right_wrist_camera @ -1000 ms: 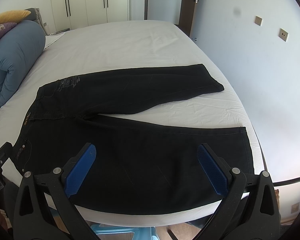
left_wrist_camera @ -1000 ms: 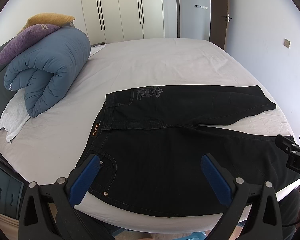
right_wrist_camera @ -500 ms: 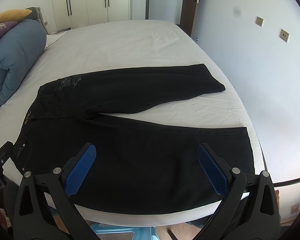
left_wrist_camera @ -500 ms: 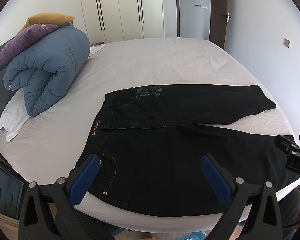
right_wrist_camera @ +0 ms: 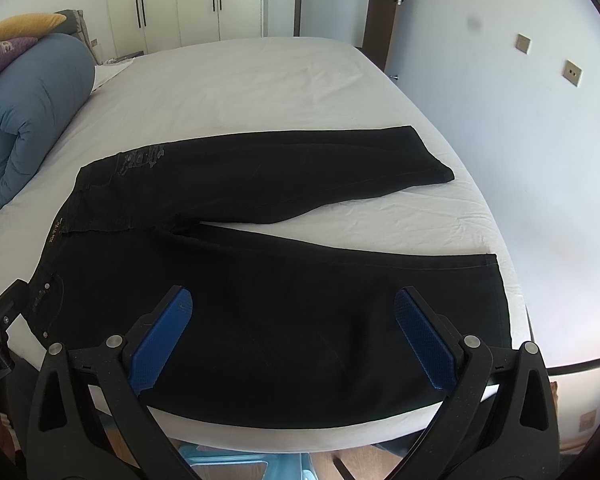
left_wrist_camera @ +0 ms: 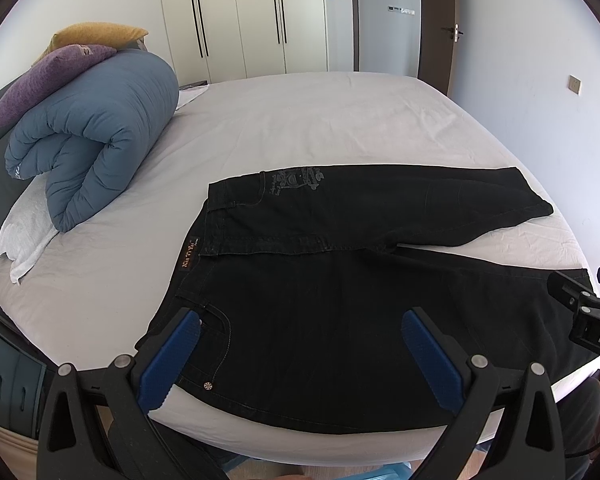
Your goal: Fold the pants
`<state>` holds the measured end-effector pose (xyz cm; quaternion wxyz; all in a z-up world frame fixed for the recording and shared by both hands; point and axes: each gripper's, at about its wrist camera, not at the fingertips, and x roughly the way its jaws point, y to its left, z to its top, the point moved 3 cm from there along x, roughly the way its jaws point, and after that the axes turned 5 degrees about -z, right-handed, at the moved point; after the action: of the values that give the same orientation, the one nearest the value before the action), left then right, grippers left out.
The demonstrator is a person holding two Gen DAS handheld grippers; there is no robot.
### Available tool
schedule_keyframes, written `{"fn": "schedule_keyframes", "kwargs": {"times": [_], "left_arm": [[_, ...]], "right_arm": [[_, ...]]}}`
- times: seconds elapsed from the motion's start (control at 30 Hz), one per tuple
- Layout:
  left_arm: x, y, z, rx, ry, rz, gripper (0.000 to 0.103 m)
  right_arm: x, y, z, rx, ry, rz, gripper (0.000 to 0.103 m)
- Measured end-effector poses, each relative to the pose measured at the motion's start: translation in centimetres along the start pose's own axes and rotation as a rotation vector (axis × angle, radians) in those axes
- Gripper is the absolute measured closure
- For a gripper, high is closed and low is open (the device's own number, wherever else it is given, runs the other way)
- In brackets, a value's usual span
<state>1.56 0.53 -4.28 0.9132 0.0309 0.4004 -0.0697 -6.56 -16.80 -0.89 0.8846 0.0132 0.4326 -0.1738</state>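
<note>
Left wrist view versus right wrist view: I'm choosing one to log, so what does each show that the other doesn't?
Only the left wrist view shows the white cloth beside the rolled blue duvet and the dark cabinet beside the bed.

Only the right wrist view shows the near leg's full hem.

Both show the black pants spread flat on the white bed, and an open left gripper and right gripper hovering, holding nothing.

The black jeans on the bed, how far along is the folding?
Done: the black jeans lie spread flat on the bed, legs apart. In hand: nothing; left gripper and right gripper hover open above the near leg. Left: every fold.
</note>
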Motion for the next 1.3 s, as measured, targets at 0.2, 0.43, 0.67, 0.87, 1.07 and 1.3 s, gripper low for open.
{"fn": "schedule_keyframes", "kwargs": {"times": [0.2, 0.43, 0.67, 0.87, 1.07, 1.3], "left_arm": [[0.9, 0.1, 0.3, 0.005, 0.007, -0.007, 0.000], [4.5, 2.0, 3.1, 0.011, 0.028, -0.052, 0.000], [10.1, 4.3, 8.3, 0.066, 0.054, -0.082, 0.000], [17.1, 8.2, 14.8, 0.098, 0.063, -0.098, 0.000], [25.8, 8.8, 20.2, 0.309, 0.180, -0.145, 0.000], [34.6, 9.2, 20.0, 0.481, 0.409, -0.237, 0.020]], "right_arm": [[1.0, 0.7, 0.1, -0.023, 0.009, 0.002, 0.000], [3.4, 1.7, 2.4, -0.095, -0.002, 0.067, 0.000], [8.0, 3.7, 9.6, -0.188, -0.024, 0.236, 0.000], [12.8, 5.8, 15.6, -0.307, -0.062, 0.349, 0.000], [18.0, 8.6, 19.3, -0.485, -0.078, 0.453, 0.003], [23.7, 11.7, 20.8, -0.545, -0.003, 0.552, 0.019]]}}
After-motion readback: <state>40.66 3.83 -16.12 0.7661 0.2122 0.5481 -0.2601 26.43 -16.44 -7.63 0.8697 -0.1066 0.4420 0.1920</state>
